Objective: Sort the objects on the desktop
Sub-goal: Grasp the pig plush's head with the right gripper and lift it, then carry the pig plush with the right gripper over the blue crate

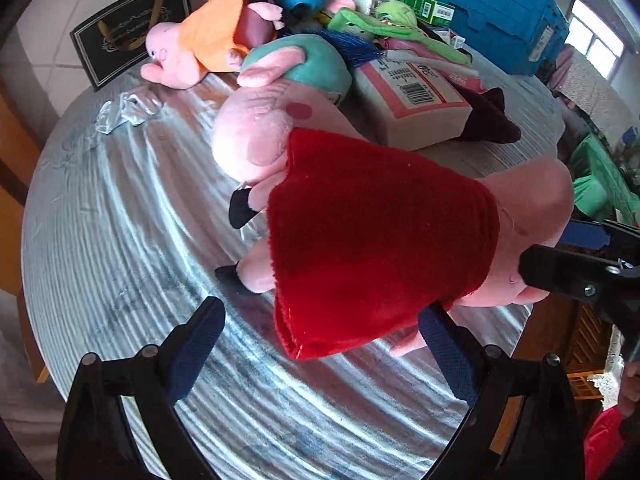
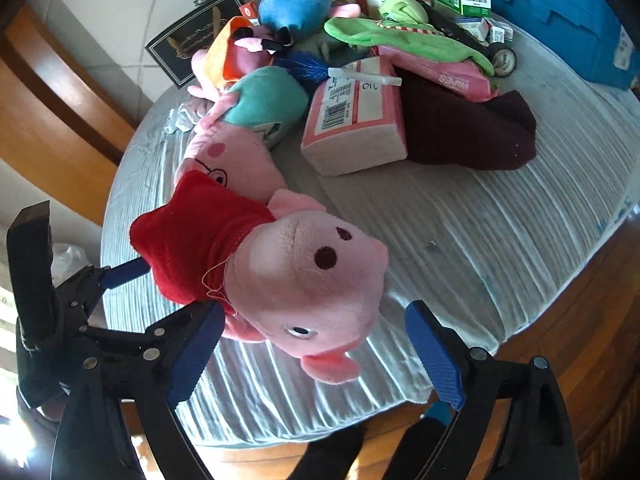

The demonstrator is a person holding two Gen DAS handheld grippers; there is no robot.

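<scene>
I cannot tell if the soft pink pig toy in a red dress (image 2: pixel 280 264) lies on the cloth or hangs just above it. The red dress covers part of one blue pad (image 1: pixel 444 344) of the left gripper (image 1: pixel 324 320). The pig's legs are cut off from the right wrist view.

The round table with a grey striped cloth (image 1: pixel 120 240) has brown wood around it. A bright window (image 1: pixel 596 40) shows far off. A big blue plastic crate (image 1: pixel 500 12) sits at the back, next to a heap of more soft toys and boxes.

The pig is at the near side of the table. Its head sits between the wide-apart jaws of the right gripper (image 2: pixel 316 320). One pad (image 2: pixel 200 344) touches it. The left jaws are wide apart too, by the dress.
</scene>
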